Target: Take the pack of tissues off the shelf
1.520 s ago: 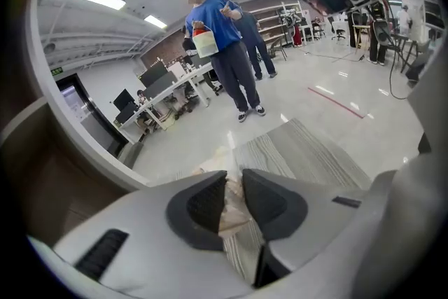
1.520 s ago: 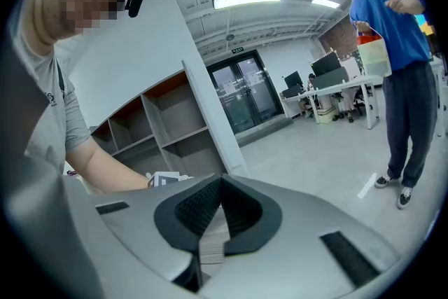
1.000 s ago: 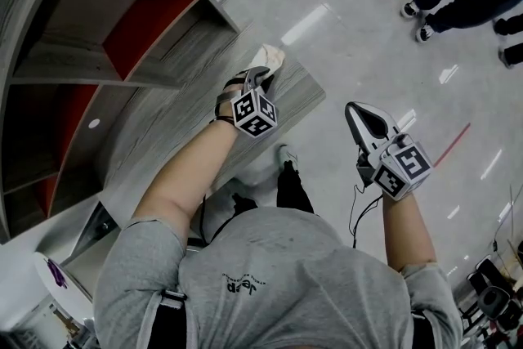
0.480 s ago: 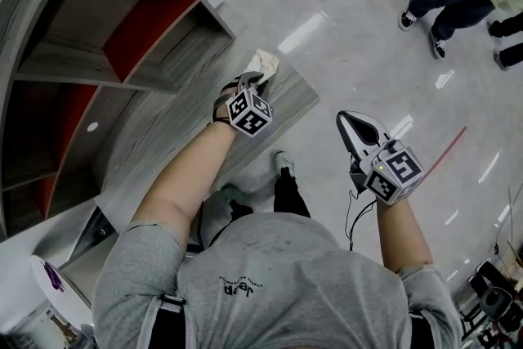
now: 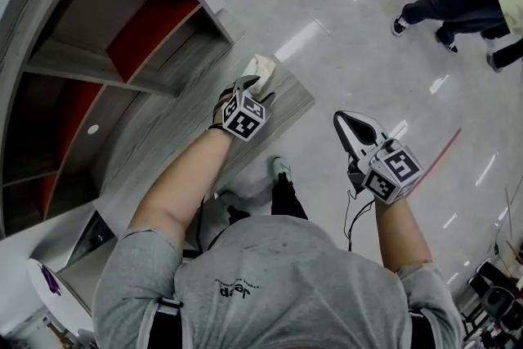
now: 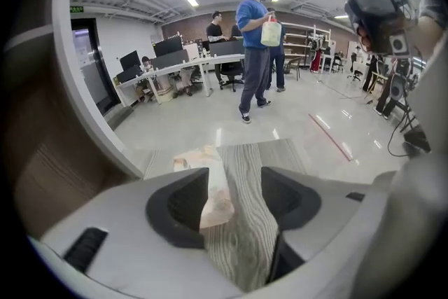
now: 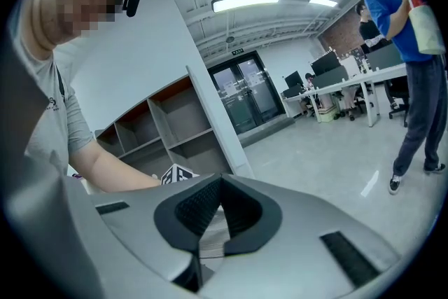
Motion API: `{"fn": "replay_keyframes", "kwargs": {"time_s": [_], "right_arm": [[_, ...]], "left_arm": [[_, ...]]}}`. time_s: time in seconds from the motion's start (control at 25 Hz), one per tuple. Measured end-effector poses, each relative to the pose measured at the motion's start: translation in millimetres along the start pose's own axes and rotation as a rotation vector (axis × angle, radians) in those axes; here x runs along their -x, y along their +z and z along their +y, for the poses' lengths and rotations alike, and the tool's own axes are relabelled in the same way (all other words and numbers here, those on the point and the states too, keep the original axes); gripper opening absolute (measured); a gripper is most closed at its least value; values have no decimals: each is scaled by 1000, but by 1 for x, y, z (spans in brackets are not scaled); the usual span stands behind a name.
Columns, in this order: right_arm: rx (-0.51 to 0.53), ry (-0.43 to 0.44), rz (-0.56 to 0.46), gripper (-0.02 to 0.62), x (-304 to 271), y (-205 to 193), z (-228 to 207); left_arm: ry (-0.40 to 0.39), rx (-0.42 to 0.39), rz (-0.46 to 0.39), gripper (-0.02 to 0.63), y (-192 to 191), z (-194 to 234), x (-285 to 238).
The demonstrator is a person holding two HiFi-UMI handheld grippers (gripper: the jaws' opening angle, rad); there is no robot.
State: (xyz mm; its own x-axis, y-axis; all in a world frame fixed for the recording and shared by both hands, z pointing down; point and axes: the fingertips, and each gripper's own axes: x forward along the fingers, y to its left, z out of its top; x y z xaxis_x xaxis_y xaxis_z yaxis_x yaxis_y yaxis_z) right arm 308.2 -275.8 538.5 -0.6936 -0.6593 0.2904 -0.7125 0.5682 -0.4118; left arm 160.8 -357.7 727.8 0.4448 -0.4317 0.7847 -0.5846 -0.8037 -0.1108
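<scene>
Two hand-held grippers: the left hand-held gripper [image 6: 234, 194] is spreading its jaws around the pack of tissues [image 6: 212, 187], which lies on the shelf's [image 5: 184, 123] wood-grain top near its outer end. The right hand-held gripper [image 7: 220, 187], jaws pressed together and empty, hangs beside the shelf above the floor [image 5: 343, 29].

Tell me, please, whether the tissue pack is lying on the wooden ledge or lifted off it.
Lying on it: the tissue pack rests flat on the wooden ledge between the left claw's opening jaws, unpressed.
</scene>
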Motion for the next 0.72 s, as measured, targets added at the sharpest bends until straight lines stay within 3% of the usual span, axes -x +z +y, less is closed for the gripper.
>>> {"fn": "replay_keyframes", "kwargs": {"time_s": [0.2, 0.36, 0.52, 0.72], "right_arm": [[8, 12, -8, 23, -4, 4, 10], [23, 20, -17, 23, -10, 11, 22], [48, 27, -27, 23, -17, 27, 38], [75, 24, -49, 23, -21, 52, 56]], "left_arm": [[11, 64, -103, 267, 16, 5, 31], [21, 146, -240, 264, 38, 17, 71], [36, 216, -396, 183, 61, 33, 120], [24, 280, -527, 54, 84, 42, 178]]}}
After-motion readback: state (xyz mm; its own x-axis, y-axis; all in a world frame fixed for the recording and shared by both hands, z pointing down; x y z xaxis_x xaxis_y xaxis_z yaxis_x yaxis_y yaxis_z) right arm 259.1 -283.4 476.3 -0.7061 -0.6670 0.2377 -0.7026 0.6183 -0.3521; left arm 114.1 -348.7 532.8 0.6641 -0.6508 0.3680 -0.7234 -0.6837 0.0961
